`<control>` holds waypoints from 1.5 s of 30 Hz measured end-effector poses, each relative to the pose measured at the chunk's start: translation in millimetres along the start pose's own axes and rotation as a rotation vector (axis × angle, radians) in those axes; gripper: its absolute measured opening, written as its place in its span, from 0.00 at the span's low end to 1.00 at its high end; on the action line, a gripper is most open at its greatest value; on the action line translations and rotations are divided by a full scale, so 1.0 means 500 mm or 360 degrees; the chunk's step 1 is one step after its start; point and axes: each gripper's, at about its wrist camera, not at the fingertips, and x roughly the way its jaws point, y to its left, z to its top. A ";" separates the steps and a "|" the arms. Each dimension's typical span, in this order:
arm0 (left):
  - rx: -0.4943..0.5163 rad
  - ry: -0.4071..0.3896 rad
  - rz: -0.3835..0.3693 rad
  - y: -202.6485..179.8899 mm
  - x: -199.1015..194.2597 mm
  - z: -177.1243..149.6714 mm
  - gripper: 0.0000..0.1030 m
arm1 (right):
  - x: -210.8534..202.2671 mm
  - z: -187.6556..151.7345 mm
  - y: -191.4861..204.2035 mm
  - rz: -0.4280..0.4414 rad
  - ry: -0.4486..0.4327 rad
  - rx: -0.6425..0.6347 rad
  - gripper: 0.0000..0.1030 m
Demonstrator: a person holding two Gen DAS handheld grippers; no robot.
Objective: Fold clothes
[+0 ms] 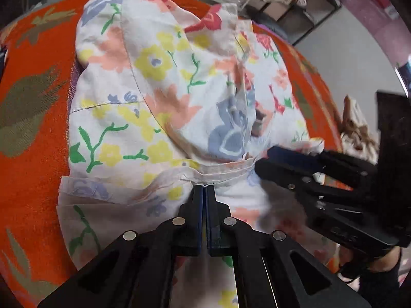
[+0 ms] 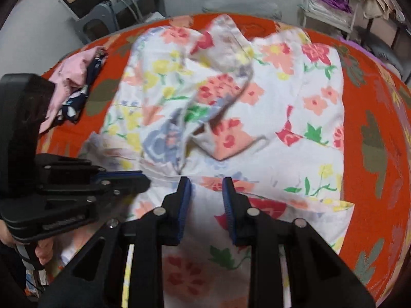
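From the left wrist view, the left gripper (image 1: 204,188) is clamped fully closed on the hemmed edge of the floral garment (image 1: 164,97), which lies rumpled across the orange bedspread (image 1: 30,133). The right gripper (image 1: 272,154) comes in from the right, angled across and tipped down at the same hem, just beside the left one.

From the right wrist view, the right gripper (image 2: 206,182) has its jaws partly apart and closing, with the floral garment (image 2: 295,107) passing between the blue pads (image 2: 186,205); whether they press the cloth yet I cannot tell. The left gripper (image 2: 143,178) sits just to its left, level with it (a small pile of other clothes (image 2: 74,89) waits farther back). The step looks like carrying the near edge over for a fold; next, both grips should travel together and lay the hem down flat. Both grippers point steeply downward.
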 end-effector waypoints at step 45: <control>-0.0239 -0.0121 -0.0398 0.281 -0.047 0.349 0.99 | 0.058 0.328 -0.434 0.0626 0.0117 0.0327 0.88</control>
